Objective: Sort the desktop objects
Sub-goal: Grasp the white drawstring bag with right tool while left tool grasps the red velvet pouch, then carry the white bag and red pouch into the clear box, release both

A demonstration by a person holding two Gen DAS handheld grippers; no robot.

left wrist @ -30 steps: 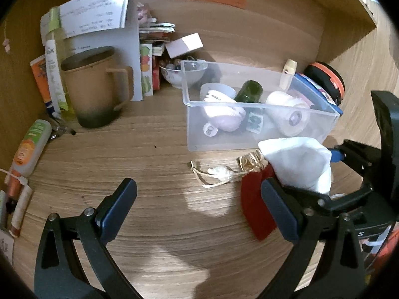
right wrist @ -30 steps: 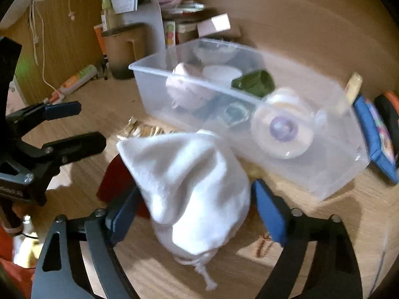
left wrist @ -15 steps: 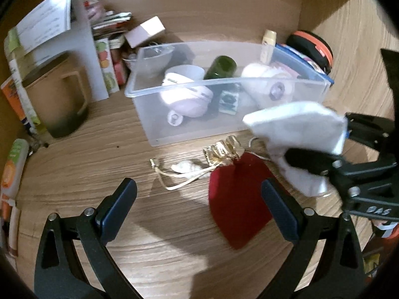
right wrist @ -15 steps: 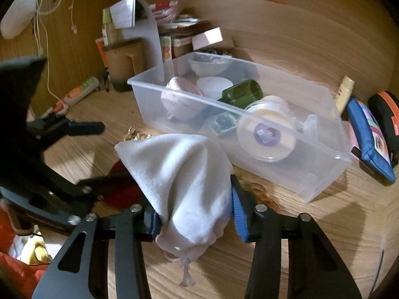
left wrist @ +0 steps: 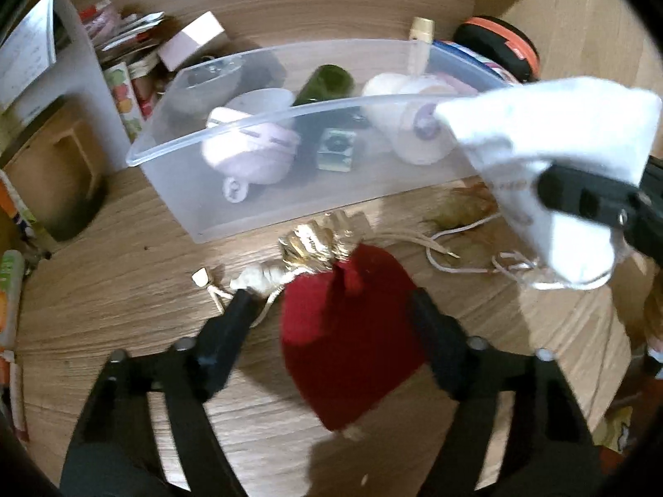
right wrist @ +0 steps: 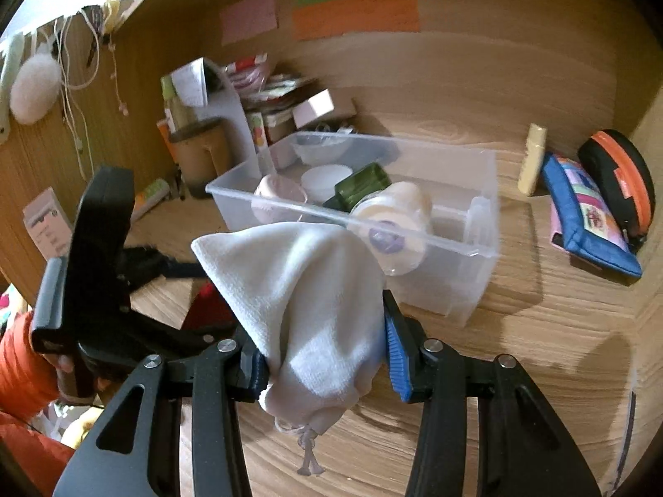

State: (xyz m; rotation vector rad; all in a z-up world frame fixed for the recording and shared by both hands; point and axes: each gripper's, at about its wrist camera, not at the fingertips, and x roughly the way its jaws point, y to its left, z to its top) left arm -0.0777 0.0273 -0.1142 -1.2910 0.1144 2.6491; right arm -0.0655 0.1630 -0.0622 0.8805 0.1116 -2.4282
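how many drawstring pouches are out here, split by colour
White cloth drawstring pouch, pinched in the right gripper: 1
Red velvet drawstring pouch with a gold top, on the wooden desk between the closing left gripper jaws: 1
Sheer gold-brown drawstring pouch, lying by the clear plastic bin: 1
Total: 3

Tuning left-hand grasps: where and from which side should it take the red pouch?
Grip the red pouch across its plump body, coming from above at a slant. It lies flat on the desk, gold neck toward the bin. The left tool already straddles it, closing, pads not yet pressing.
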